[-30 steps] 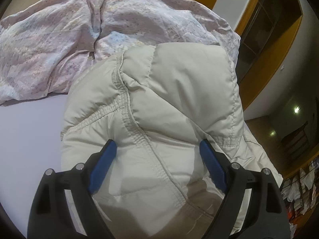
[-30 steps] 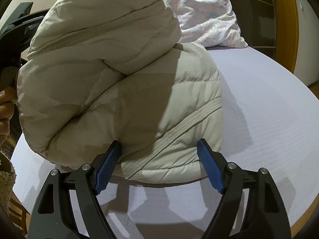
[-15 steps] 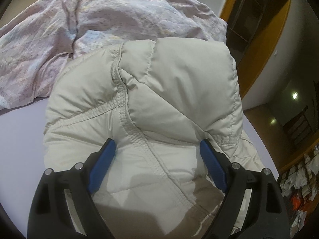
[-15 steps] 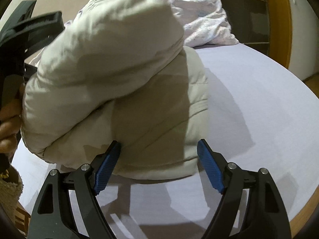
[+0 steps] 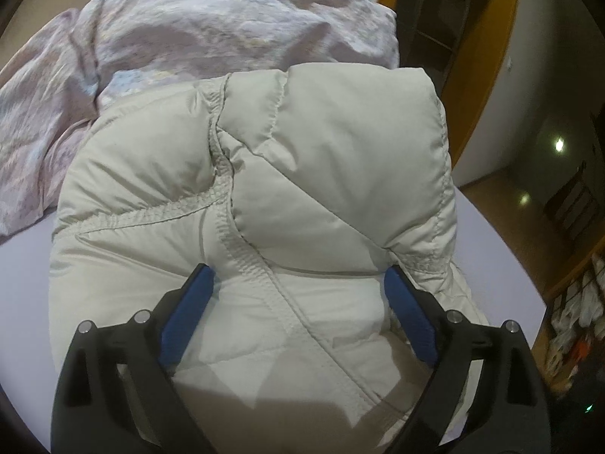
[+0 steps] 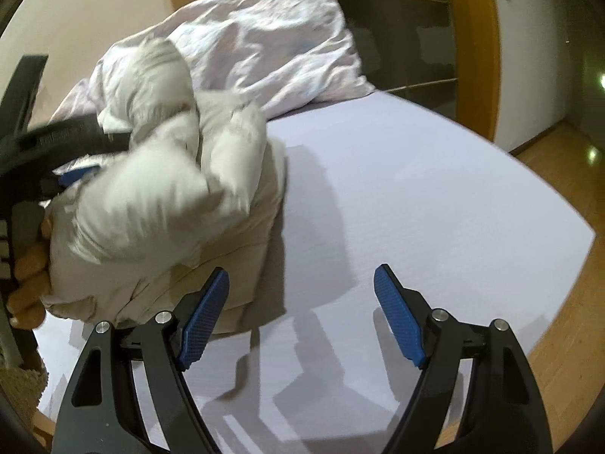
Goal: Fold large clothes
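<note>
A bed with a pale lilac sheet (image 6: 416, 196) fills both views, with orange wood door frames and dark shelving behind it. In the left wrist view the left hand-held gripper (image 5: 298, 302) has its blue pads spread wide, released, with the cream puffer jacket (image 5: 264, 196) bulging between and beyond them; whether the pads touch the fabric cannot be told. The jacket is bundled into a thick fold that runs from 6 o'clock up to the centre, and a crumpled floral duvet (image 5: 189, 34) lies past it from 9 to 1 o'clock. The right wrist view shows what the left does not: the right hand-held gripper (image 6: 300, 310) is also spread open, holding nothing, over bare sheet, its left pad just beside the jacket's (image 6: 170, 204) lower edge. There the jacket sits at 9 to 10 o'clock, blurred, with the left hand-held gripper's black frame (image 6: 56, 140) against its far side and fingers (image 6: 30, 265) of the left hand at its lower edge. The duvet (image 6: 264, 45) lies at 12 o'clock. A wooden floor (image 6: 559, 340) shows at 4 o'clock. No containers can be made out clearly.
</note>
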`<state>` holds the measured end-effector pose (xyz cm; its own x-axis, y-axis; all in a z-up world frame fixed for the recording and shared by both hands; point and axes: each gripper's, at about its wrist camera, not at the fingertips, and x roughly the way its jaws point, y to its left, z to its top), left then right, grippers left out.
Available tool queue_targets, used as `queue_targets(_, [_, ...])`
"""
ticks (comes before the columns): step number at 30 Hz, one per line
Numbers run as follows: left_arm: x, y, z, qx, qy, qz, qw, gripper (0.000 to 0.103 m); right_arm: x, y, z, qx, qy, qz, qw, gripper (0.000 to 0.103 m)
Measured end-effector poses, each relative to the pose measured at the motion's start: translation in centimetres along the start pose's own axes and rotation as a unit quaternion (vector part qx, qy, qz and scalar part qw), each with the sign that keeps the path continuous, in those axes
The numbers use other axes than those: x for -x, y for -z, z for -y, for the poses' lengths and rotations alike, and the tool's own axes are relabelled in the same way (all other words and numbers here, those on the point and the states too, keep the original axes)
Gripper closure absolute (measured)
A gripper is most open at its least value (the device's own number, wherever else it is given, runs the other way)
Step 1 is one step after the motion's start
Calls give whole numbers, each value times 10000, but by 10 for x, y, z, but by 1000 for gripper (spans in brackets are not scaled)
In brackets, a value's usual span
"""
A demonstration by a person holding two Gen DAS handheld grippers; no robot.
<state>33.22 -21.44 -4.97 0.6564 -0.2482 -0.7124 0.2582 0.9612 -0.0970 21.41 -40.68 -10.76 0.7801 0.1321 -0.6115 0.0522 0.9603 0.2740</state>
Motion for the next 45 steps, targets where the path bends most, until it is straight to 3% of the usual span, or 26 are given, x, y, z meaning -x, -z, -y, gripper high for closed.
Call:
queue_targets(4, [2,-1,2,-73,-11,-46,10000,11,14,-11,8,-59,73,141,9999,22])
queue_targets(10, [31,-3,-19,32,154,-96,9998,10,25,-45,-9,90,-225,382,9990,23])
queue_targets(15, [63,-10,-48,245,152,49,9996,10,32,-80,-56,409,-742,586,9947,24])
queue_targets(20, [76,-18,-92,422,-214,189,9987,9,22,-107,-113,801,-1059,676,9888,31])
queue_targets(25, [67,-25,-132,637,-523,130,9965,9,-3,-132,-163,1075,-1134,627,9857,46])
queue_targets(28, [57,-27,-144,648,-677,71,9956,9,-25,-146,-179,1190,-1003,564,9862,51])
queue_targets(34, [36,-32,-148,527,-830,56,9951,9,-59,-162,-188,1178,-746,553,9887,52])
queue_targets(37, [27,-32,-146,533,-745,69,9958,9,-74,-157,-187,1338,-343,457,9894,53])
queue_targets(40, [20,-33,-140,540,-637,110,9964,5,-94,-149,-173,1327,-31,280,9908,53])
queue_targets(45, [11,-37,-124,419,-588,113,9973,4,-114,-139,-142,1008,-44,96,9949,52])
